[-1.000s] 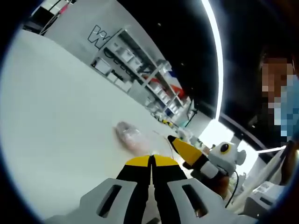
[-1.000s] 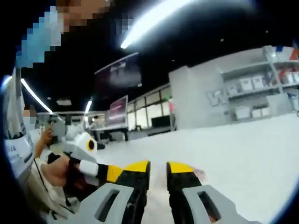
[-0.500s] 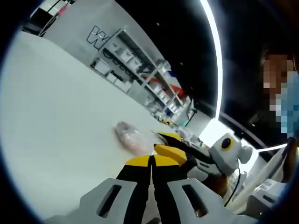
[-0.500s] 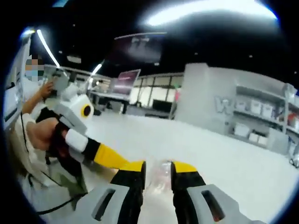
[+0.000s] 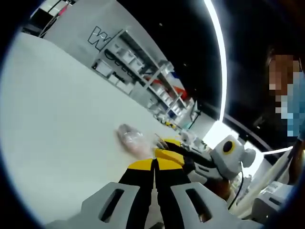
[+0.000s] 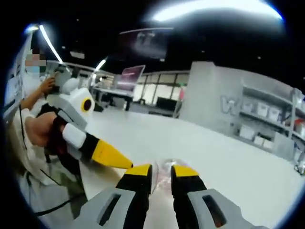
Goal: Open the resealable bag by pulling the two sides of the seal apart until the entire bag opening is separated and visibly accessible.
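left gripper (image 5: 155, 164) is closed at lower centre, apparently pinching the bag (image 5: 132, 140); right gripper (image 6: 161, 172) straddles it, slightly apart. risk: film slips, seal stays shut.

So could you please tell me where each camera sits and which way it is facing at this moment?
Left gripper view: rides the left tool, facing across the white table at the clear resealable bag; the right tool enters from the right.
Right gripper view: rides the right tool, facing the bag; the left tool and a hand show left.
Shared: bag, table, both tools.
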Demonstrator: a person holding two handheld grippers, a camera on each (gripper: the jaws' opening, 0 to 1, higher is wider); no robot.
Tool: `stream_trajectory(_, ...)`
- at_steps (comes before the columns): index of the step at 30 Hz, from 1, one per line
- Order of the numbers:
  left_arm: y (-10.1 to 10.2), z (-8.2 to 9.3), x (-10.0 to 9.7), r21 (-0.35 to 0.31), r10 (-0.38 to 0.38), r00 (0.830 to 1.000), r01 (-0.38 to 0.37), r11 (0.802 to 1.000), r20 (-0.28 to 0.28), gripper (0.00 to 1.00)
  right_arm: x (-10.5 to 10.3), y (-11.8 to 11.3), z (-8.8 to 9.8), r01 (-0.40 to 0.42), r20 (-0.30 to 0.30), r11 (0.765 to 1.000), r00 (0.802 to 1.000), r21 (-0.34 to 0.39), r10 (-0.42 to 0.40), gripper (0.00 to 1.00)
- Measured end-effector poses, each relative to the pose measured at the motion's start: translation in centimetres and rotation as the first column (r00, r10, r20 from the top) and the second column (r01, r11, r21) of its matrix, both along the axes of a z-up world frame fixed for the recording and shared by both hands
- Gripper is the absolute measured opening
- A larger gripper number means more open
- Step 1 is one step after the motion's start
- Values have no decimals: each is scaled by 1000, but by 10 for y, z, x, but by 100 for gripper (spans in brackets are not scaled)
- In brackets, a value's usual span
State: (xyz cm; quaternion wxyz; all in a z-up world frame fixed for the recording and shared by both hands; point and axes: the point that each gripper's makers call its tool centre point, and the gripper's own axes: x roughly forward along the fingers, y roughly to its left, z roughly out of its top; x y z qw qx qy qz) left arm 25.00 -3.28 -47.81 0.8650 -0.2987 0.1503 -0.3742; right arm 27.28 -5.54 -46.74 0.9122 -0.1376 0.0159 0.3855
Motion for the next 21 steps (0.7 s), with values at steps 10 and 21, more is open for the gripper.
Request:
stream_trajectory(10, 0, 0, 0, -1, 0, 1000, 0, 1000, 3, 1, -4, 2, -2, -6, -30, 999, 1000, 38, 7, 0)
stream_trajectory(21, 0, 0, 0, -2, 1, 1000, -1, 1000, 3, 1, -1, -3, 1, 23, -47, 994, 999, 105, -18, 0)
